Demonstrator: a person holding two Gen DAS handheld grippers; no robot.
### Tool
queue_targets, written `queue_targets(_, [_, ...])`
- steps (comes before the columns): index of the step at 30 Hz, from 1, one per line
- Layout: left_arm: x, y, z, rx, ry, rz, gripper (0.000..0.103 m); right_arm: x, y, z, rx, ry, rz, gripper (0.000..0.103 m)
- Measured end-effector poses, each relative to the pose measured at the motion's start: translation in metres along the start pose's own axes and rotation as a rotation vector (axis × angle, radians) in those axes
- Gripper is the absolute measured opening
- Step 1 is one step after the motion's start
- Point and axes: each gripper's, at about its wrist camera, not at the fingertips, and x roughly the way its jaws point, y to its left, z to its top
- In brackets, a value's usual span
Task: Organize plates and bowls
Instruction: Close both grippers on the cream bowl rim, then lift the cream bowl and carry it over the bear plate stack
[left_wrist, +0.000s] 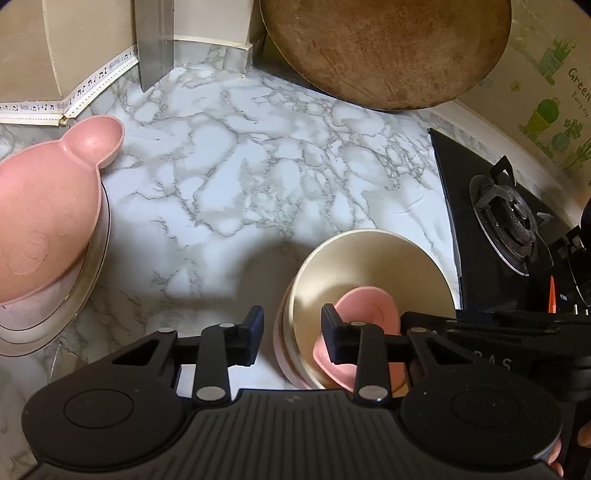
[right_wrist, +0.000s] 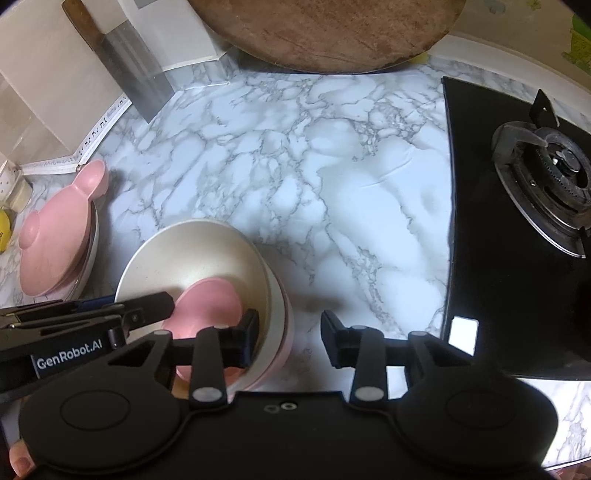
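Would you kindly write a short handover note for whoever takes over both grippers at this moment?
Left gripper: open, holding nothing, jaws straddling the near rim of the cream bowl.
Right gripper: open, empty, beside the same bowl's right side.
Things: the cream bowl tops a stack of nested bowls on the marble counter, with a small pink mouse-eared dish lying inside it. A larger pink mouse-eared plate rests on a stack of pale plates at far left.
Done: bowls nested, plates stacked.
Left: probably moving the small pink dish to wherever it belongs; check before lifting.
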Motion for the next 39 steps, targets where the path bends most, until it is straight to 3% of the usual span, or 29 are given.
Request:
queue_targets(8, [0.004,0.002,-0.002,-0.031,0.018,-0.022,0.015,0.000,0.002,0.001,0.003,0.015,0.017,0.018])
queue_targets(17, [0.002,0.001,-0.003,-0.033,0.016,-0.023,0.013,-0.006,0.007,0.005,-0.002,-0.013,-0.007,0.016])
queue_targets(24, [-0.015,0.006,0.008,-0.042,-0.030,-0.022,0.013,-0.016,0.021,0.019,-0.028,-0.046,-0.008,0.014])
queue_targets(39, [-0.075,0.066,0.040,-0.082,-0.140,0.074,0.013,-0.025,0.113,0.053,-0.177,-0.103,0.065,0.014])
